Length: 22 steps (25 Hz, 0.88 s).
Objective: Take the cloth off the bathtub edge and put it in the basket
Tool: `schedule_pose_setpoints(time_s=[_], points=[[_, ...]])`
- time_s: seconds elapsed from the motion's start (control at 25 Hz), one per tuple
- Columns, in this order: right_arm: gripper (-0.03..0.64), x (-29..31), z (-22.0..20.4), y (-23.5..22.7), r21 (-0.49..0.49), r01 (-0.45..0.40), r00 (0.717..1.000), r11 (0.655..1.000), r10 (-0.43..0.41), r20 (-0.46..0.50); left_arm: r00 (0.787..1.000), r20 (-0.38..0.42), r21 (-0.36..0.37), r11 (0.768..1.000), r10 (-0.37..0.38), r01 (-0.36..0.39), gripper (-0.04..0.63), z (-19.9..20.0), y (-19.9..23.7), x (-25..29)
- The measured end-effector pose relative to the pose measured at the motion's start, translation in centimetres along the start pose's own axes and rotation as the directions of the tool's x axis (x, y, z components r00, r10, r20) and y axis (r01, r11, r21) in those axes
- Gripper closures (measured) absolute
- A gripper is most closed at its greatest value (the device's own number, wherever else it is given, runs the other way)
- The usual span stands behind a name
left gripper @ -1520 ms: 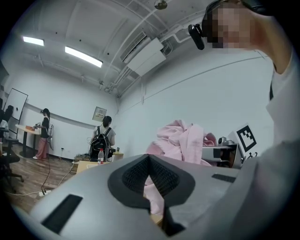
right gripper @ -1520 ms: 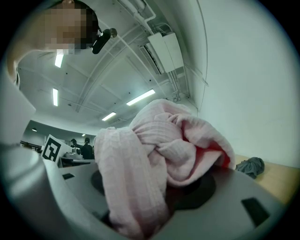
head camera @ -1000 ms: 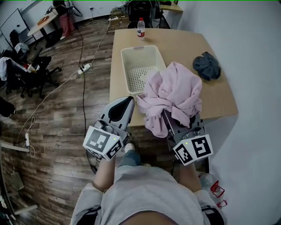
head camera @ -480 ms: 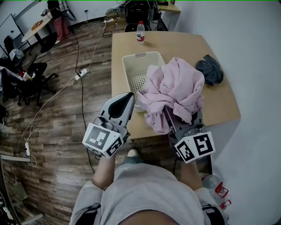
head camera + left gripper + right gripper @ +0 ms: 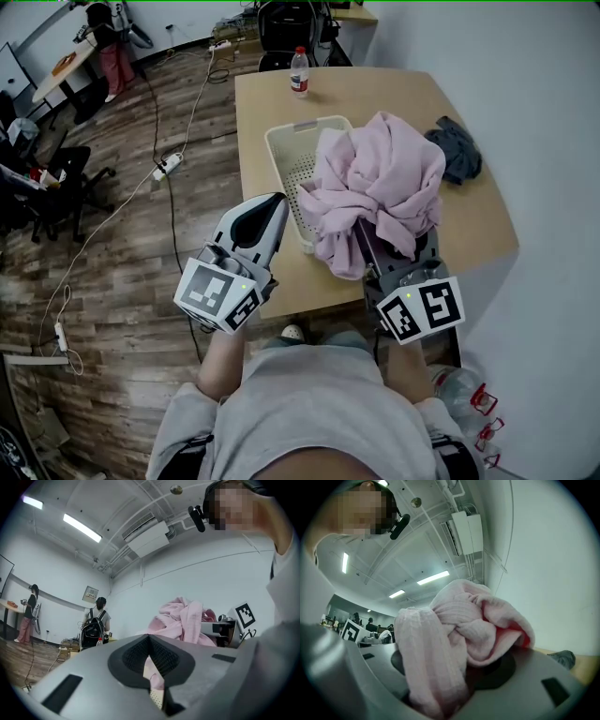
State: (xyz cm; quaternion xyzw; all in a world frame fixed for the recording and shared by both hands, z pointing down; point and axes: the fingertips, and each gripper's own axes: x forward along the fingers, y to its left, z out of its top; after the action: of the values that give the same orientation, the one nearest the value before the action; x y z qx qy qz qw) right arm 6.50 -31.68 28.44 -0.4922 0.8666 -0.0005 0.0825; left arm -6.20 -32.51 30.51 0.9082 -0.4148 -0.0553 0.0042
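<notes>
1. I carry the pink cloth [image 5: 380, 183] in over the basket [image 5: 292, 167]. A second ago the bundle hung off the basket's near right corner; now it covers the right half, with only the left and far rim showing.
2. My right gripper [image 5: 382, 248] is clamped on the cloth, its jaws held wide by a thick twist of fabric that bulges between them and spills over both sides.
3. My left gripper [image 5: 258, 220] hangs just left of the basket's near corner, its jaws together at the tips and gripping nothing. A sliver of cloth and basket mesh shows through the gap below.
4. The table [image 5: 272, 103] has drawn closer under me, so I judge the carry nearly done. What remains is to lower the bundle and let go inside the rim.
5. The cloth hides the basket's right wall and the right jaw tips, so I cannot say whether the hanging folds clear the rim or drape outside it; probably some trail over the near edge.
6. No bathtub is in view. Beyond the basket stands a bottle [image 5: 299, 72], and a dark grey cloth [image 5: 457, 150] lies to the basket's right.
</notes>
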Motion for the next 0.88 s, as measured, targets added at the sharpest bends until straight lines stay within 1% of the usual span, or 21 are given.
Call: schedule_pose_setpoints(time_s=[0.16,0.28,0.6,0.88], points=[[0.331,1.3,-0.4,-0.5,0.002,-0.004,1.0,1.0,0.004,-0.011,1.0,-0.008,-0.01,1.0,0.0,0.0,0.598,-0.6,0.8,0.7],[0.331,2.3,-0.6,-1.2,0.01,-0.013,1.0,1.0,0.013,-0.016,1.0,-0.012,-0.019,1.0,0.017,-0.017,0.598,-0.9,1.4,1.3],[0.331,5.8,-1.2,-3.4,0.025,-0.082,0.996,0.996,0.083,-0.044,0.994,-0.004,-0.02,0.994,0.107,-0.107,0.598,-0.8,3.4,3.1],[0.331,9.3,-2.2,-5.7,0.04,-0.168,0.982,0.985,0.171,-0.075,0.98,0.001,-0.02,0.98,0.197,-0.197,0.598,-1.2,4.4,5.2]])
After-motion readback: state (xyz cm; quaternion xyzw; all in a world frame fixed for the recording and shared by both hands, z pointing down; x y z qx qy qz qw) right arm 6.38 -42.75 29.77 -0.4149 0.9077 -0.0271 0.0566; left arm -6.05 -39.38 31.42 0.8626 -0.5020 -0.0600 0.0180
